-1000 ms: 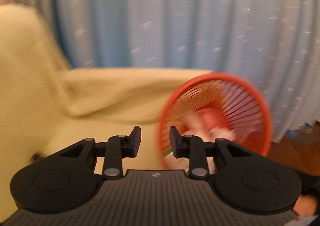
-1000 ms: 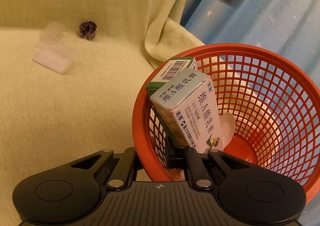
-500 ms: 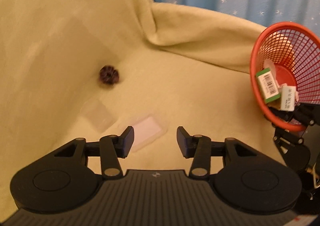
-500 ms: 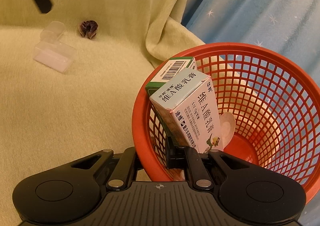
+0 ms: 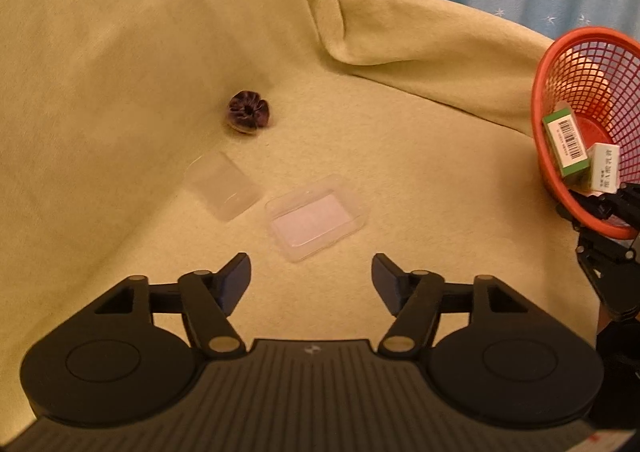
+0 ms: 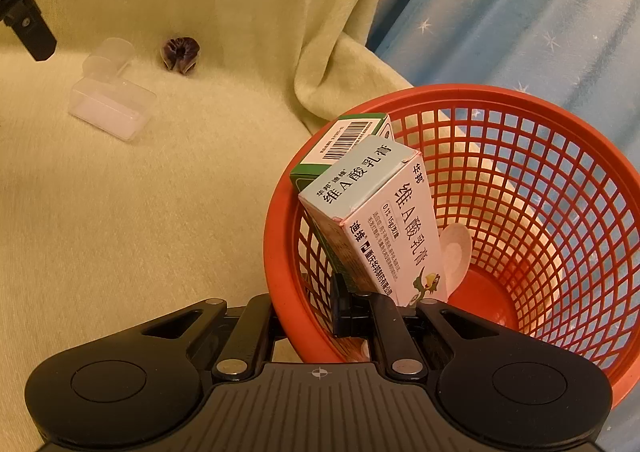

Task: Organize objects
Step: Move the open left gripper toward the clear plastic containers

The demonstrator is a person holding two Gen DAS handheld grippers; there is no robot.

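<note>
Progress judged about half done, going by what sits in the basket against what lies outside it.

Sofa (image 5: 400, 155), covered in a yellow-green throw, carries everything. No counter in view.

Red basket (image 6: 520, 211): tilted, its near rim pinched between the right fingers (image 6: 340, 304), which are clenched on the mesh wall. In the left view the basket sits far right of the left fingers (image 5: 236, 280).

Inside the basket, just ahead of the right fingers: a pale blue carton (image 6: 380, 219) leaning on a green carton (image 6: 348, 135), and a small pale round piece (image 6: 456, 248) behind them that I cannot identify. These count as sorted.

Left outside, all well to the left of the right fingers:
- clear lidded case (image 5: 316, 217), just ahead of the left fingers and between their line
- clear cup (image 5: 224, 183), on its side, ahead and left of them
- dark purple scrunchie (image 5: 248, 113), farthest ahead

Left gripper (image 5: 311, 278): released, jaws opening, nothing between them; it hangs above the throw. Likely next pick is the case.
</note>
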